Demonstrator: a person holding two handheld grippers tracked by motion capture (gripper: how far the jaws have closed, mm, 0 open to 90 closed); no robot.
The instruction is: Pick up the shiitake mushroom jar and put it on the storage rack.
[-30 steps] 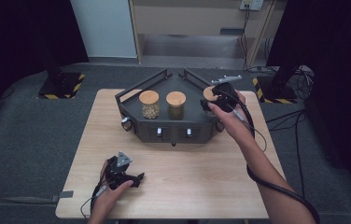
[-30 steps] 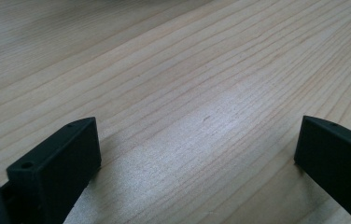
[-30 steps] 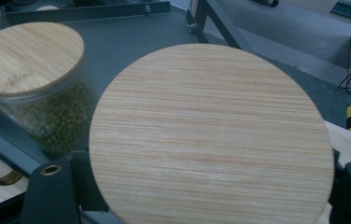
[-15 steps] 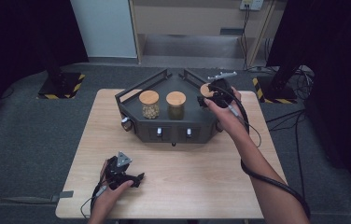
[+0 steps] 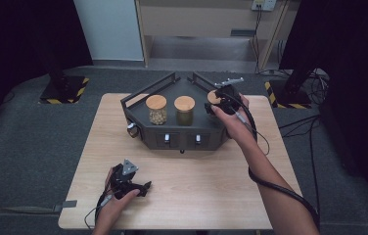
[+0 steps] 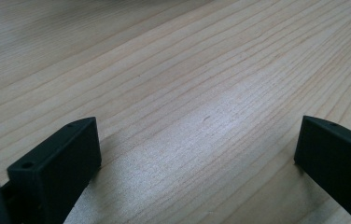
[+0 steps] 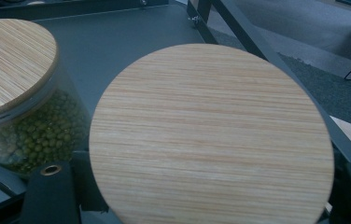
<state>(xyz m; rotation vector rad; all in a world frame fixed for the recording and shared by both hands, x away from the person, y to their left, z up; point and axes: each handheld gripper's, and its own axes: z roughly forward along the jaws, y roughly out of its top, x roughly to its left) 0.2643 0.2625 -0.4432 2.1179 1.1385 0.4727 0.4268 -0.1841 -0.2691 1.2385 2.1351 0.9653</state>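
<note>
Your left gripper (image 5: 132,185) rests on the near left of the wooden table (image 5: 211,181), its jaws spread wide with only bare wood between them, well apart from the dark angular rack (image 5: 172,128) at the far middle. On that rack, from left to right, stand a jar of pale beans (image 5: 156,109), a jar of green beans (image 5: 184,110) and, at the right end, the jar you are working on (image 5: 213,100). That jar carries a round, flat lid of light striped wood (image 7: 208,135). In the high view your right hand and right gripper (image 5: 223,104) cover nearly all of it, and in the right gripper view the lid hides the glass body and contents, so you cannot tell what is inside. Your right gripper's jaws are closed on this jar, one on either side just below the lid.
</note>
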